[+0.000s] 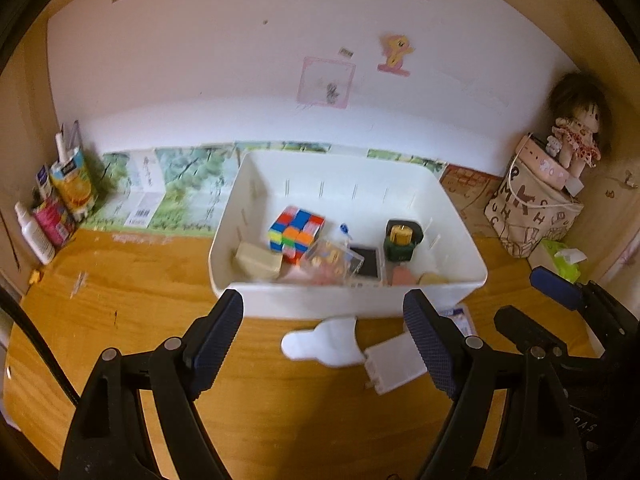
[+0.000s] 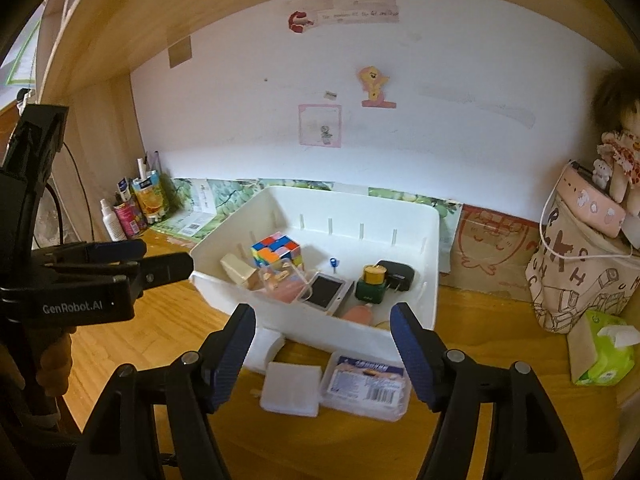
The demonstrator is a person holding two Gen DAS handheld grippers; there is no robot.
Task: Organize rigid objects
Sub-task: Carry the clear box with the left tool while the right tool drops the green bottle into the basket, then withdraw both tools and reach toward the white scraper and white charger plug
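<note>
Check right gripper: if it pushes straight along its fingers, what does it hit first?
Probably the labelled clear plastic box lying on the desk between the open right gripper and the white bin. The flat white case sits just beside it. Depth is unclear.

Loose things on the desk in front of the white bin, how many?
3: a white plastic piece at left, a white flat box in the middle, a clear labelled case at right. The bin may hide more.

Bare desk (image 1: 132, 280) left of bin (image 1: 248, 184)
</note>
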